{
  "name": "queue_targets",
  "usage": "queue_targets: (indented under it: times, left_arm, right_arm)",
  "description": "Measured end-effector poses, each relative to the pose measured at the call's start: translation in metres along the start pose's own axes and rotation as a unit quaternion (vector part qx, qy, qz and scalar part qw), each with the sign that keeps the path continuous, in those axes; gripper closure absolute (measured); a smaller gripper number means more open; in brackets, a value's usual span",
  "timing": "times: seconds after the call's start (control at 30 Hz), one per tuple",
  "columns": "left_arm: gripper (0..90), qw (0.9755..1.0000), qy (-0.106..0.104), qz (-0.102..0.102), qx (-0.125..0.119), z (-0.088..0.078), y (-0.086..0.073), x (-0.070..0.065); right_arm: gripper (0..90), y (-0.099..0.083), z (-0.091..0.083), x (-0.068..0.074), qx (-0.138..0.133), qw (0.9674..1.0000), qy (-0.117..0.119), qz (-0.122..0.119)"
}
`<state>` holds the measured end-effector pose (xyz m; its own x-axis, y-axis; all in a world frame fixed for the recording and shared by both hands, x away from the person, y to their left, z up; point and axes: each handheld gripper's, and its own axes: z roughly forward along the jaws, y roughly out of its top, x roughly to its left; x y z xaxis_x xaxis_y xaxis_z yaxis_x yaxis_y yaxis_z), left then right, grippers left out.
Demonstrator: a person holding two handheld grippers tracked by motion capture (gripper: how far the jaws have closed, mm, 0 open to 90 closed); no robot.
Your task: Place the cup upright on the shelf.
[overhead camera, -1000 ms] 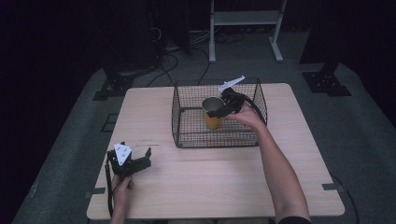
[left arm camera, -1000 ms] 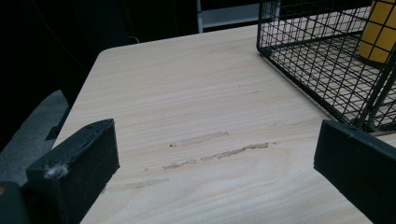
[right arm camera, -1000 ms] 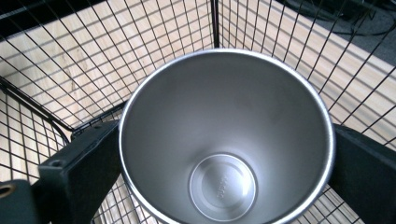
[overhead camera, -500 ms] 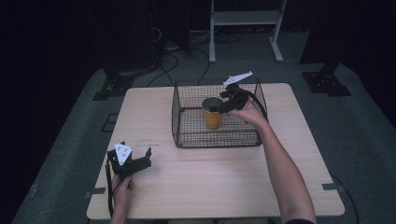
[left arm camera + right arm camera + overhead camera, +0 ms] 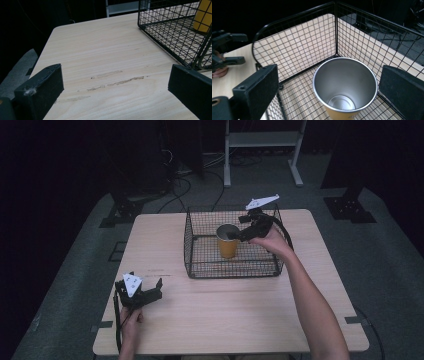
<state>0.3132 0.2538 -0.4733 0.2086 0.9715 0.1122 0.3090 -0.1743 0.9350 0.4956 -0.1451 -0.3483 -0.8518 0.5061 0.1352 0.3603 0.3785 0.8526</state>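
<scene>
An orange cup (image 5: 227, 242) with a shiny metal inside (image 5: 344, 87) stands upright in a black wire basket (image 5: 200, 237) at the middle of the wooden table. My right gripper (image 5: 239, 234) hovers over the cup's right rim, and in the right gripper view its jaws (image 5: 332, 82) stand wide apart above the cup without touching it. My left gripper (image 5: 156, 290) rests open on the table near the front left corner. Bare wood lies between its jaws (image 5: 115, 85). The basket corner (image 5: 175, 30) and the cup (image 5: 203, 15) appear at the upper right of the left gripper view.
The wooden table (image 5: 225, 320) has bare wood in front of and left of the basket. Faint glue-like streaks (image 5: 115, 81) mark the wood ahead of the left gripper. Behind the table are a white stand (image 5: 262, 140), cables and dark floor.
My right gripper has lifted slightly and drifted back to the right over the basket. The cup stays in place. My left gripper has not moved.
</scene>
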Motion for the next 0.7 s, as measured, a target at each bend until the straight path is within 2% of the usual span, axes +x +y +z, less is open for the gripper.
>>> queue_targets:
  times: [0.7]
  left_arm:
    - [0.0,1.0000,0.000,0.001,-0.001,0.000,0.000,0.000]
  right_arm:
    - [2.5,-0.012,-0.039,0.016,-0.013,0.9999,0.005,-0.004]
